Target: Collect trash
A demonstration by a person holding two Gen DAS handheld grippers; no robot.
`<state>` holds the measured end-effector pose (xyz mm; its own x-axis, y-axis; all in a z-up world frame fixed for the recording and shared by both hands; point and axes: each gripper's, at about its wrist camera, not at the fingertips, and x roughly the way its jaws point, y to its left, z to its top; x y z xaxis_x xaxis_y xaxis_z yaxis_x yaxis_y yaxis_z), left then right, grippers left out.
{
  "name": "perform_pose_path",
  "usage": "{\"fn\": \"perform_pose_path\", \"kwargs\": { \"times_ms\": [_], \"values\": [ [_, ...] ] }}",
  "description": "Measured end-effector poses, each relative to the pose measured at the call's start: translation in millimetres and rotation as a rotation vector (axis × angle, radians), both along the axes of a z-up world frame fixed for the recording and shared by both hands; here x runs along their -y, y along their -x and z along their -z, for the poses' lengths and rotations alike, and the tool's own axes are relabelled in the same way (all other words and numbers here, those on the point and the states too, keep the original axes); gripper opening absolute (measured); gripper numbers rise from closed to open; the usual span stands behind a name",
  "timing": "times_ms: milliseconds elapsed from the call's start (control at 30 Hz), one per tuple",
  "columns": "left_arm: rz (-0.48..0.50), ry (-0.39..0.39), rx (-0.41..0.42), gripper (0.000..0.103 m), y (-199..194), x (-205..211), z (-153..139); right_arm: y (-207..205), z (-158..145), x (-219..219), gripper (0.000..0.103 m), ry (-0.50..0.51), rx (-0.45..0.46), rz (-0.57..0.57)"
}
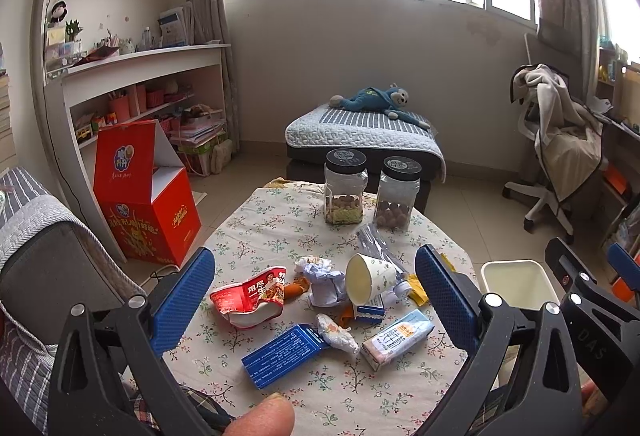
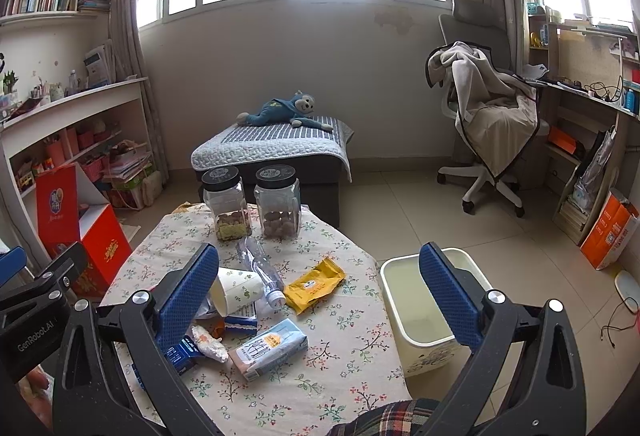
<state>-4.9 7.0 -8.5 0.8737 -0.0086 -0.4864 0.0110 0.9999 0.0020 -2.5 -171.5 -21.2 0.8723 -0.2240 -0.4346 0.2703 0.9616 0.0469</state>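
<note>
Left gripper (image 1: 314, 288) and right gripper (image 2: 320, 286): both spread wide, empty, above the table (image 2: 352, 376). Nearest trash, the carton (image 2: 269, 349): light, boxy, probably crushable; grip across its flat sides. Behind it, the paper cup (image 1: 370, 278) lies tipped; thin-walled. Bin (image 2: 404, 300) stands beside the table.

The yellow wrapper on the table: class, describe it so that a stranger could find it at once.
Start at the floral-cloth table and go to its right edge, beside the cream bin. There the yellow wrapper lies flat, just right of the clear plastic bottle. It is the only yellow item and lies apart from the main heap.
</note>
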Motion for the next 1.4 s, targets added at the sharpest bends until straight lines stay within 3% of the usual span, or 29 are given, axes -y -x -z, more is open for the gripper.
{"fn": "perform_pose_path", "kwargs": {
  "times_ms": [1400],
  "values": [
    [-0.001, 0.009, 0.001, 0.097, -0.1, -10.6, -5.4, 0.1, -1.1, -6.6, 0.096, 0.002, 0.003, -0.013]
  ]
}}
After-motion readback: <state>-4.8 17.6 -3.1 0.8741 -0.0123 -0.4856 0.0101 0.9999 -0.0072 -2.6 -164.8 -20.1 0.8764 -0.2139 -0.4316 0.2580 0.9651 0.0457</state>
